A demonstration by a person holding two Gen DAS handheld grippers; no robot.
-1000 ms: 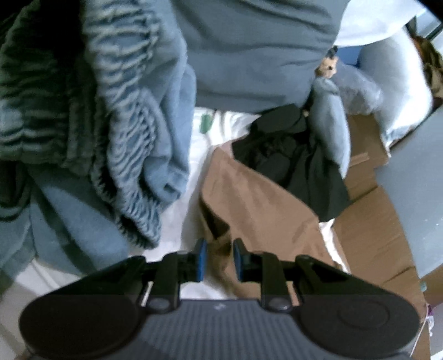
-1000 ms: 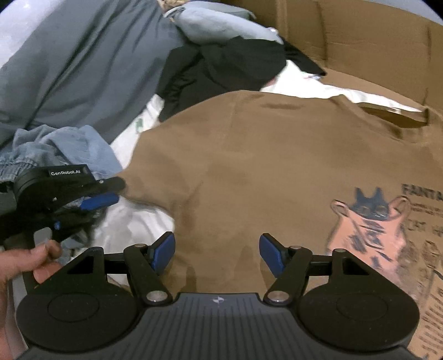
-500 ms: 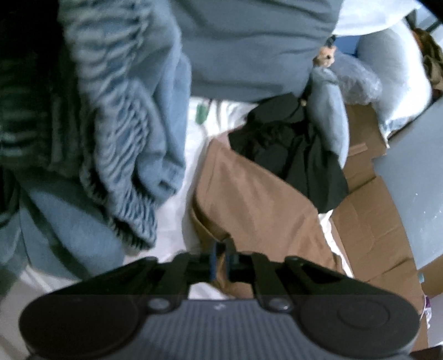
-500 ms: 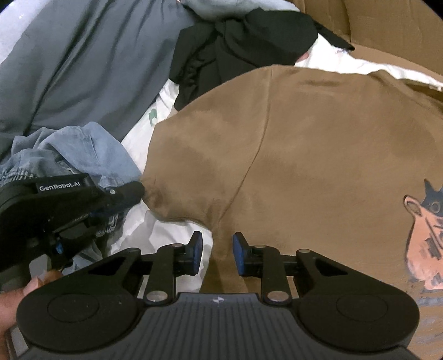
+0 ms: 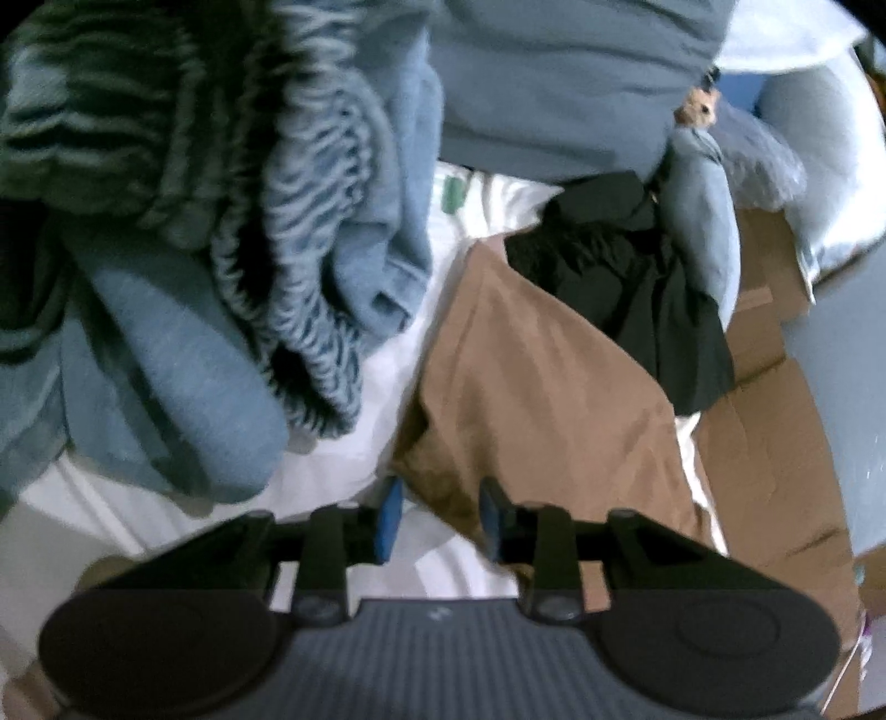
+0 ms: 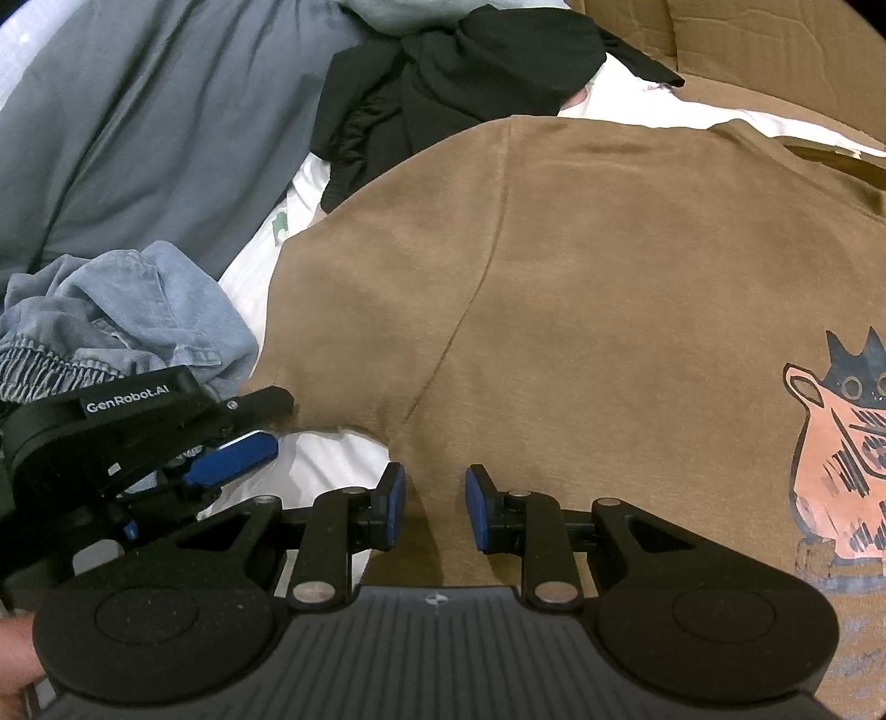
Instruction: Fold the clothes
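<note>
A brown T-shirt [image 6: 609,304] with a cat print [image 6: 841,443] lies spread on a white sheet. In the left wrist view its sleeve [image 5: 531,399] runs away from my left gripper [image 5: 440,515]. That gripper's jaws are opening, and the sleeve's hem still lies loose between the blue pads. The right wrist view shows the same left gripper [image 6: 282,421] at the sleeve's end. My right gripper [image 6: 434,504] sits at the shirt's side just below the armpit. Its jaws have narrowed onto the brown cloth that fills the gap between them.
A crumpled blue denim garment [image 5: 166,343] lies left of the sleeve. Beyond are a grey cloth [image 6: 155,127] and a black garment [image 6: 454,72]. Flattened cardboard [image 6: 747,50] borders the far side. A hand [image 6: 16,648] shows at the lower left edge.
The left jaws closed on the sleeve hem half a second ago and now stand apart. The right jaws went from wide to narrow as the gripper came down to the shirt's armpit.
</note>
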